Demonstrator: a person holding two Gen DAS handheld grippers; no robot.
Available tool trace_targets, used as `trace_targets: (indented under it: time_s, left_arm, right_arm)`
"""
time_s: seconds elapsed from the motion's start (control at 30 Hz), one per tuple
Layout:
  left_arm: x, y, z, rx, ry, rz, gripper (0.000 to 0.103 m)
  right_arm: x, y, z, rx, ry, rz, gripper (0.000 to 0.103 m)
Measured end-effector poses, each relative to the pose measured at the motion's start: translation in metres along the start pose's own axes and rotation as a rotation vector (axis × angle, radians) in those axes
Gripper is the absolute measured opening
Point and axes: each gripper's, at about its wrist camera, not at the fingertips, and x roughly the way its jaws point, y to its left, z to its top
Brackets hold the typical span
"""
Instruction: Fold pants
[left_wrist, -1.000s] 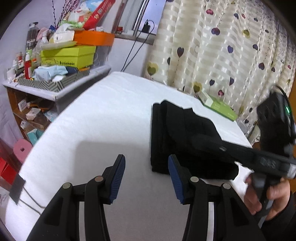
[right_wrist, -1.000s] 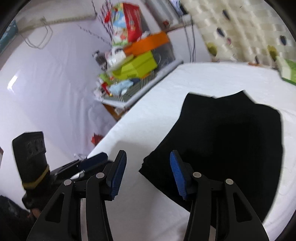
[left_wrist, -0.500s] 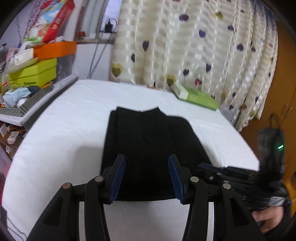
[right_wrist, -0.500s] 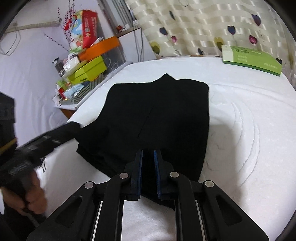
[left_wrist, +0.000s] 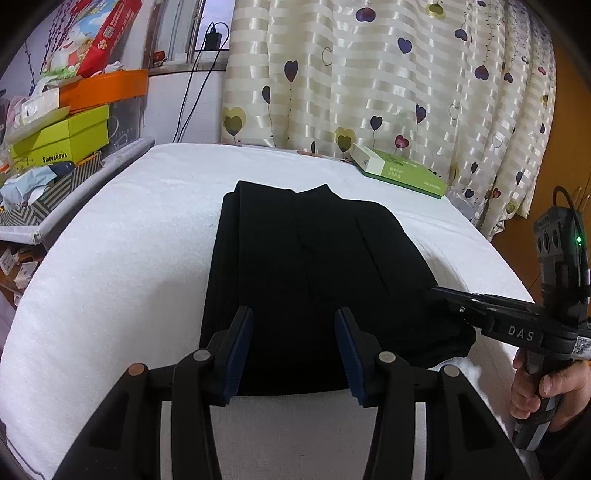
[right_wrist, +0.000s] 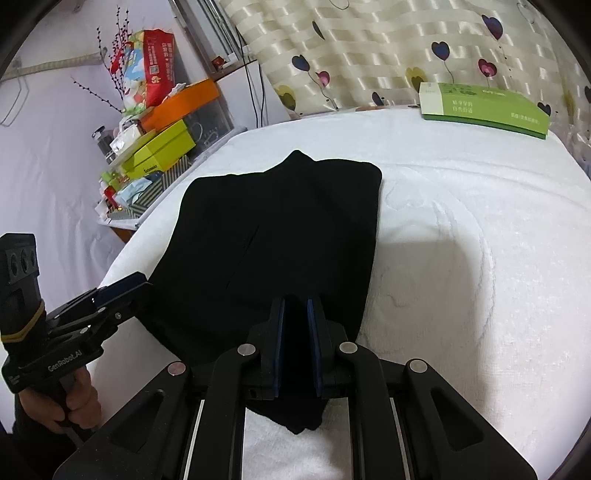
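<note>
Black pants (left_wrist: 310, 266) lie folded in a rectangle on the white towel-covered table (left_wrist: 122, 258). My left gripper (left_wrist: 293, 332) is open over the pants' near edge, and the cloth shows between its blue pads without being pinched. From the right comes my right gripper (left_wrist: 436, 293), held by a hand (left_wrist: 546, 387). In the right wrist view the right gripper (right_wrist: 297, 317) is shut on the near right corner of the pants (right_wrist: 273, 229), with black cloth bunched between its pads. The left gripper (right_wrist: 122, 288) shows there at the pants' near left side.
A green and white box (left_wrist: 399, 171) lies at the table's far right corner, seen also as the box (right_wrist: 484, 107). A cluttered shelf with lime and orange boxes (left_wrist: 62, 140) stands along the left. A heart-patterned curtain (left_wrist: 406, 81) hangs behind.
My right gripper has gone from open to shut on the pants' near right corner. The left gripper has swung from the table's left side to face the pants' near edge, still open.
</note>
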Motion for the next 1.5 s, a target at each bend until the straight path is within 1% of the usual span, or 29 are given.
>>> trace_targets:
  time_s: [0.1,0.23,0.37,0.4,0.43,0.47,0.5,0.63,0.73,0.9,1.0,1.13,1.27,1.4,1.5]
  left_arm:
    - [0.000,-0.002,-0.001,0.010,0.001,0.008,0.049]
    - [-0.004,-0.004,-0.004,0.028,0.001,0.012,0.050]
    - [-0.008,-0.003,-0.007,0.027,0.001,0.021,0.050]
    - [-0.008,-0.002,-0.007,0.022,0.005,0.030,0.050]
    - [-0.005,0.000,-0.008,0.010,0.029,0.027,0.050]
    - [-0.005,0.002,-0.008,0.001,0.033,0.017,0.050]
    - [-0.006,0.003,-0.008,-0.002,0.029,0.013,0.050]
    - [-0.012,-0.004,-0.010,0.029,0.025,0.051,0.050]
    - [-0.017,-0.006,-0.013,0.021,0.031,0.061,0.049]
    - [-0.030,-0.009,-0.014,0.016,0.001,0.077,0.049]
    - [-0.036,-0.011,-0.010,0.015,-0.016,0.074,0.049]
    - [-0.038,-0.017,-0.003,0.028,-0.037,0.070,0.049]
    - [-0.032,-0.024,0.001,0.041,-0.033,0.063,0.049]
    - [-0.027,-0.032,0.003,0.054,-0.030,0.052,0.049]
    - [-0.023,-0.035,0.005,0.063,-0.027,0.044,0.049]
  right_arm:
    - [-0.006,0.008,0.000,-0.041,0.002,-0.044,0.013]
    - [-0.011,0.008,-0.008,-0.050,0.014,-0.047,0.013]
    - [-0.015,0.006,-0.017,-0.044,-0.004,-0.044,0.013]
    - [-0.016,0.007,-0.018,-0.051,-0.002,-0.052,0.013]
    - [-0.017,0.009,-0.018,-0.060,0.001,-0.063,0.013]
    - [-0.018,0.010,-0.018,-0.064,0.002,-0.071,0.014]
    - [-0.018,0.011,-0.018,-0.068,0.002,-0.075,0.014]
    - [-0.020,0.013,-0.020,-0.069,-0.007,-0.092,0.014]
    - [-0.025,0.014,-0.022,-0.072,-0.017,-0.105,0.016]
    - [-0.036,0.017,-0.025,-0.076,-0.038,-0.126,0.020]
    - [-0.043,0.017,-0.026,-0.070,-0.063,-0.117,0.020]
    - [-0.038,0.022,-0.027,-0.086,-0.061,-0.121,0.020]
    - [-0.030,0.021,-0.029,-0.093,-0.032,-0.127,0.021]
    - [-0.035,0.022,-0.027,-0.096,-0.041,-0.133,0.022]
    - [-0.041,0.024,-0.025,-0.097,-0.065,-0.133,0.022]
